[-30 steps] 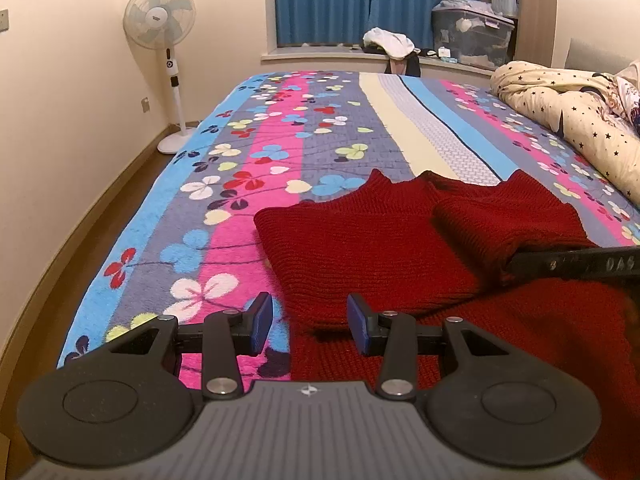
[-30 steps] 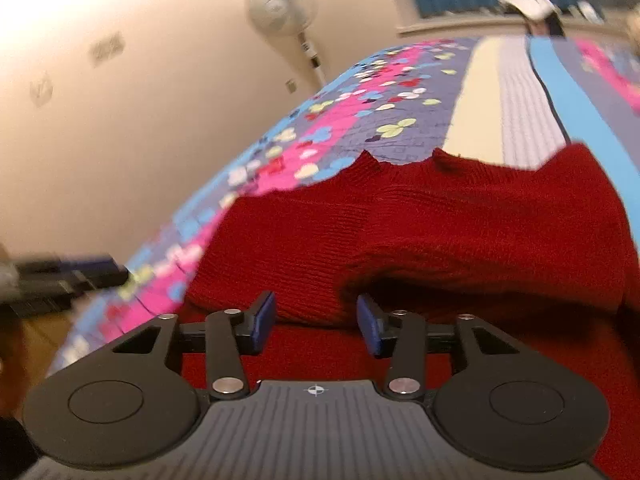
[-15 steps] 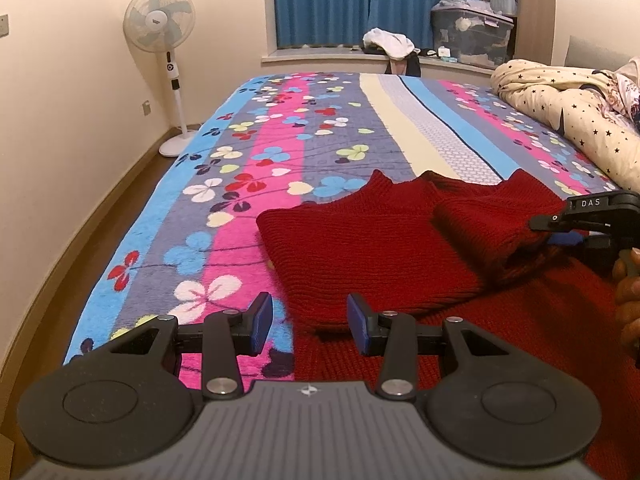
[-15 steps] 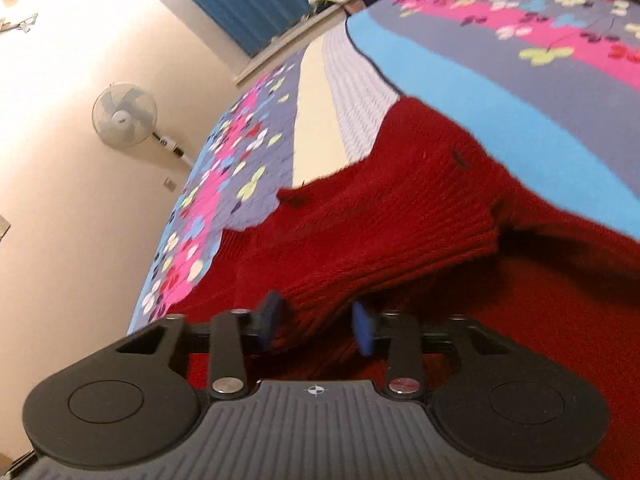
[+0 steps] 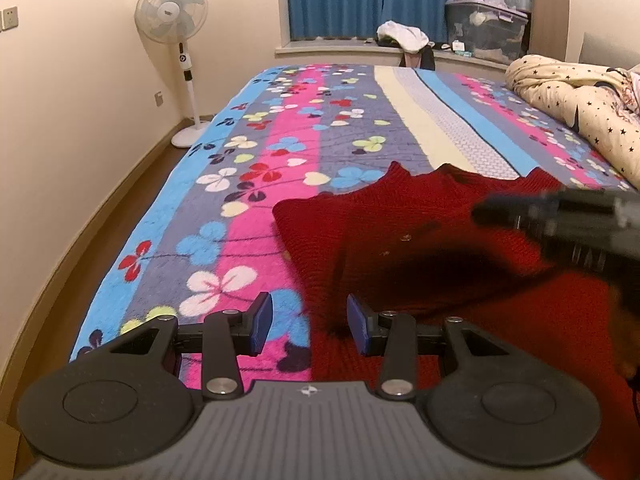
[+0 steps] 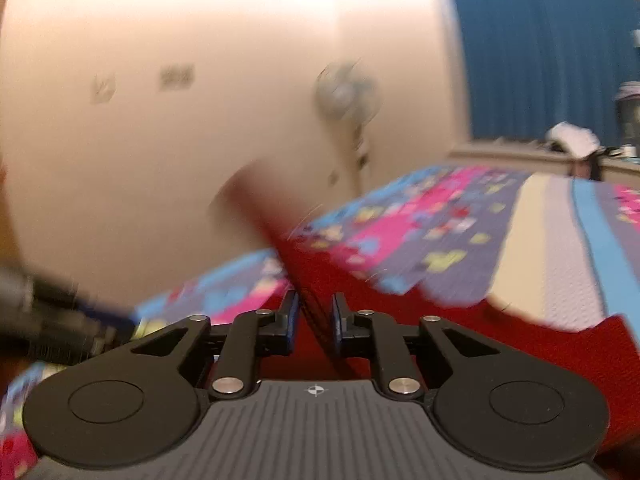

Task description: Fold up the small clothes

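A red knit sweater lies spread on the flowered bedspread. My left gripper hovers open over the sweater's near left edge, with nothing pinched between its blue pads. My right gripper has its jaws closing on a sleeve of the sweater. The sleeve runs up from between the narrow pads and is lifted and blurred. In the left wrist view the right gripper is a dark blur above the sweater's right half. The left gripper shows blurred at the left of the right wrist view.
A star-print duvet is heaped along the bed's right side. A standing fan is by the left wall on the wooden floor. Clothes and a storage box sit on the windowsill under blue curtains.
The right gripper's jaws narrowed onto the folded sleeve. It then rolled and swept left over the sweater, lifting the sleeve. The left gripper stayed put and open.
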Available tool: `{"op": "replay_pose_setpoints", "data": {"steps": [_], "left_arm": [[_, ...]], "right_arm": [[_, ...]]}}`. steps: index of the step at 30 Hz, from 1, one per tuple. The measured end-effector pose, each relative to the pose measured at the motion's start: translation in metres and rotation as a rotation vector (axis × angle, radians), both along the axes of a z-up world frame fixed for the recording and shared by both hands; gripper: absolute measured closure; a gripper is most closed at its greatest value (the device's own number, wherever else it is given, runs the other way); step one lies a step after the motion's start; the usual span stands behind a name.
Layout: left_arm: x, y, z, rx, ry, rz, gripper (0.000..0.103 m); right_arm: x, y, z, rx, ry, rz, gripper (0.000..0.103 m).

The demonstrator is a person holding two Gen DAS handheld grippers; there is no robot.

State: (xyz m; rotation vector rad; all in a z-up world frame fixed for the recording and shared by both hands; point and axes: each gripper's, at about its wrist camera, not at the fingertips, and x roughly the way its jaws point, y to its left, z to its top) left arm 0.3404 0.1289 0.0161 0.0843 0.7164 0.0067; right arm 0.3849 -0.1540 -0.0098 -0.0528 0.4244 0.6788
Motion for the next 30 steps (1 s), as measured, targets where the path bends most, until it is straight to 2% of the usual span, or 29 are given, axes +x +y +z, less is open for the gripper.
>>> {"op": "replay_pose_setpoints", "data": {"steps": [2, 4, 8, 12, 17, 20, 23, 25, 27, 30], "left_arm": [[0.001, 0.003, 0.000, -0.007, 0.003, 0.010, 0.057], [0.002, 0.005, 0.000, -0.017, 0.006, 0.019, 0.057], [0.005, 0.006, -0.002, -0.056, 0.025, 0.025, 0.057], [0.012, 0.016, -0.005, -0.172, 0.059, 0.047, 0.057], [0.021, 0.034, -0.007, -0.347, 0.057, 0.072, 0.057], [0.031, 0.040, -0.016, -0.462, 0.095, 0.080, 0.057], [0.041, 0.041, -0.028, -0.497, 0.149, 0.104, 0.057], [0.046, 0.044, -0.035, -0.552, 0.191, 0.112, 0.057], [0.049, 0.047, -0.039, -0.601, 0.207, 0.120, 0.057], [0.053, 0.049, -0.043, -0.630, 0.216, 0.137, 0.057]], "right_arm": [[0.008, -0.002, -0.008, -0.006, 0.080, -0.003, 0.081], [0.016, -0.010, -0.014, 0.000, 0.168, -0.053, 0.072], [0.016, -0.036, -0.018, -0.002, 0.271, -0.188, 0.072], [0.016, -0.054, -0.016, -0.009, 0.310, -0.304, 0.072], [0.023, -0.084, -0.010, -0.023, 0.350, -0.432, 0.072], [0.024, -0.123, -0.006, 0.067, 0.431, -0.537, 0.072], [0.024, -0.165, -0.009, 0.179, 0.533, -0.645, 0.072], [0.022, -0.189, -0.016, 0.250, 0.576, -0.696, 0.070], [0.023, -0.204, -0.024, 0.302, 0.604, -0.725, 0.070], [0.029, -0.209, -0.035, 0.350, 0.627, -0.727, 0.070]]}}
